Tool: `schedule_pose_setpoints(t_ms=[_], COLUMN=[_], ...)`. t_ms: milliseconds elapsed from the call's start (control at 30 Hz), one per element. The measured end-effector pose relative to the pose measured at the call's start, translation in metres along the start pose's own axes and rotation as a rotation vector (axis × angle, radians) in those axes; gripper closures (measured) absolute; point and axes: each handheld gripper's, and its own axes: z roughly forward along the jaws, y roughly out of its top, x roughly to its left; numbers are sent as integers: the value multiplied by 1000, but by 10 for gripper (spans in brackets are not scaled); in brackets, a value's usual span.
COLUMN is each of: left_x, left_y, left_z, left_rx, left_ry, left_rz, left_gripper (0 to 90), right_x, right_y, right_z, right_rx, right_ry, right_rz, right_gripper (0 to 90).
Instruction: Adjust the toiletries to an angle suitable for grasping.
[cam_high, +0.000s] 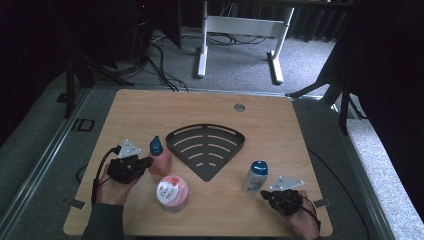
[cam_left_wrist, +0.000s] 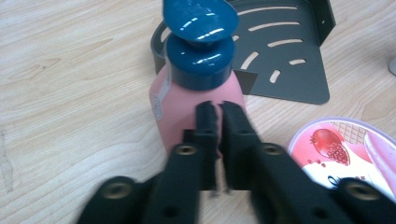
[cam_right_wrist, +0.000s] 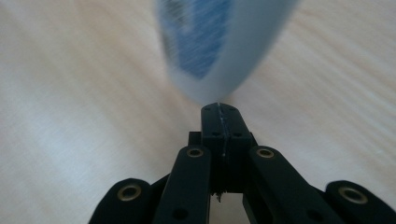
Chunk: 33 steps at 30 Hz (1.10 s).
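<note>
Left gripper is clenched empty, tips right at the one pink bottle; right gripper clamped shut too, seemingly touching the one blurry white bottle; one pink tub, one black rack between them.

Left claw: black body, lower left of the high view, topped by a pale grey three-cornered plate.
Right claw: black as well, lower right of that view, with the same grey plate on top.
Cables: a thin black one loops off the left claw's outer side; another trails beside the right claw.
Jaws: flat matte-black links rising from the bottom of each gripper view, ending in narrow blocky tips.
Screws: brass-ringed holes at the link pivots, smaller dark holes further down the links.
Sleeve: dark grey-green cloth on the left forearm, bottom left corner of the high view.
</note>
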Motion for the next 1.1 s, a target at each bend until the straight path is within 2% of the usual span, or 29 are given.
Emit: schedule_pose_setpoints(t_ms=[100,200,333,400,667,733,867,1100], left_x=[-5,-8,-11,-13,-17,-18,-18,-20], left_y=[0,-1,-2,-3,-5,-6,-6,-7], left_z=[3,5,8,10,14,15,16,19], left_rx=[14,22,27,31,39,40,41,47], left_ry=[-10,-20,-34,-38,-56,-58,-64,-74], left_rz=[25,39,44,46,55,59,59,63], left_gripper=[900,898,890,882,861,858,849,836], right_x=[-6,-9,-9,-10,-11,-13,-11,0], right_y=[6,9,12,14,20,21,23,32], right_z=[3,5,8,10,16,18,21,30], right_rx=[-3,-5,-12,-10,-13,-15,-18,-19], right_ry=[-23,-25,-29,-49,-48,-55,-30,3], right_rz=[14,16,8,8,2,15,21,-13], right_gripper=[900,900,900,900,900,900,900,900])
